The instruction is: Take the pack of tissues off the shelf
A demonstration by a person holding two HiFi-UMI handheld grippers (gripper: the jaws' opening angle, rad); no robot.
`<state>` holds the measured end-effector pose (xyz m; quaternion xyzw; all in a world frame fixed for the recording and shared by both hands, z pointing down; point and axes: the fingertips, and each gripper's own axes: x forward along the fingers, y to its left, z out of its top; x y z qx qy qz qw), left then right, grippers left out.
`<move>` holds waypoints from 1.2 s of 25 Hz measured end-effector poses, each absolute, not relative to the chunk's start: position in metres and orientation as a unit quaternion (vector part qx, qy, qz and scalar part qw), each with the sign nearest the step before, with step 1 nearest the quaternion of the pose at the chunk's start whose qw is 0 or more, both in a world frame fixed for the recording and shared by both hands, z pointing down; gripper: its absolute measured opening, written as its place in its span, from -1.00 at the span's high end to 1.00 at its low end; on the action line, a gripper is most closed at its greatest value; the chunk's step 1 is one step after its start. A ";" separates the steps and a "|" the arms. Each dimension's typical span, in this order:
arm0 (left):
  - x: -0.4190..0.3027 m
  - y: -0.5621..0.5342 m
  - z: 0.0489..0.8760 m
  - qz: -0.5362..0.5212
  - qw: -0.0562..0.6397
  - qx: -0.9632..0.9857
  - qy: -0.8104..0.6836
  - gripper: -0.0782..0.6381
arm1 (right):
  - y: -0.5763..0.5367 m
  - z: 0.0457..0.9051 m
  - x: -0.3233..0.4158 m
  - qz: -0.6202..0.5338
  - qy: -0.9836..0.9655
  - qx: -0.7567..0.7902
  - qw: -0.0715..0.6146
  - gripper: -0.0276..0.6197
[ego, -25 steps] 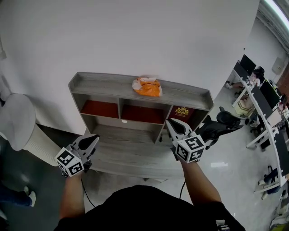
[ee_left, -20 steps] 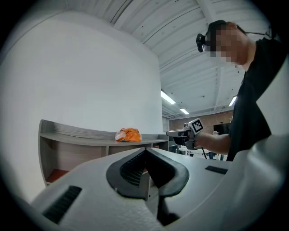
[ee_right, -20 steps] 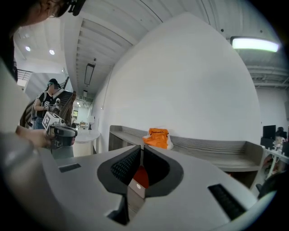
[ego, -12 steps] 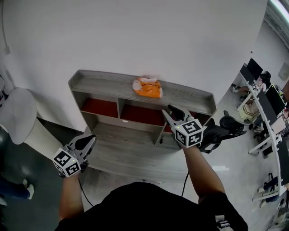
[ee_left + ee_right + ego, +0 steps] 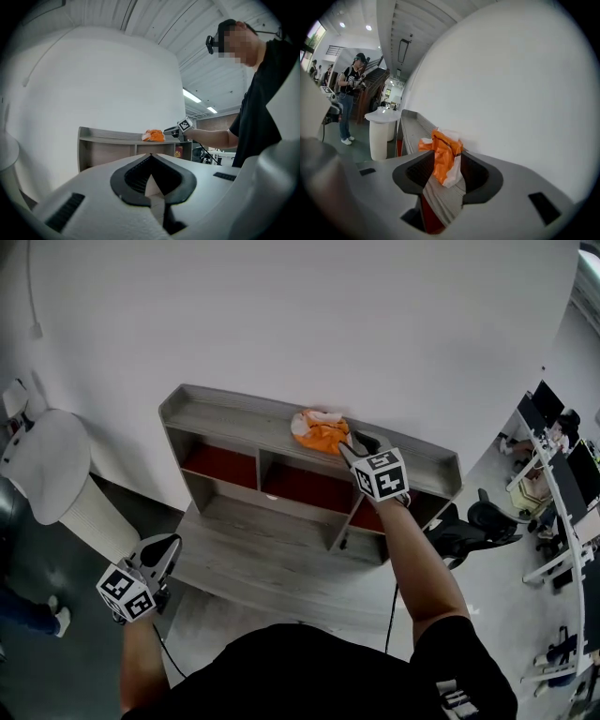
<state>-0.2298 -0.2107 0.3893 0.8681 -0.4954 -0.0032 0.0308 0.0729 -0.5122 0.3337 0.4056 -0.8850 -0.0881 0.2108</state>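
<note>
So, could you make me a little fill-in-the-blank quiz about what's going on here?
The pack is ___ in colour.
It lies on the shelf's ___ board.
The right gripper has the ___ between its jaws.
The left gripper's jaws are ___.
Missing: orange; top; pack; shut. The right gripper's jaws have just been opening.

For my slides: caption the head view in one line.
The right gripper, jaws just opening around the orange tissue pack on the shelf top, not yet gripping; left gripper shut, held low.

The pack of tissues (image 5: 319, 430) lies atop the shelf (image 5: 216, 418) — the wall (image 5: 281, 315) right behind.
</note>
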 end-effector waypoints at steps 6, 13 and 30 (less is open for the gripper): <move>-0.245 -0.195 0.392 -0.009 0.043 0.845 -0.532 0.73 | -0.544 0.338 0.057 -0.082 -0.890 0.380 0.237 0.13; -0.251 -0.184 0.399 -0.009 0.049 0.831 -0.554 0.73 | -0.563 0.335 0.048 -0.074 -0.897 0.360 0.245 0.09; -0.245 -0.189 0.407 0.000 0.054 0.837 -0.545 0.73 | -0.560 0.353 0.036 -0.062 -0.901 0.332 0.273 0.83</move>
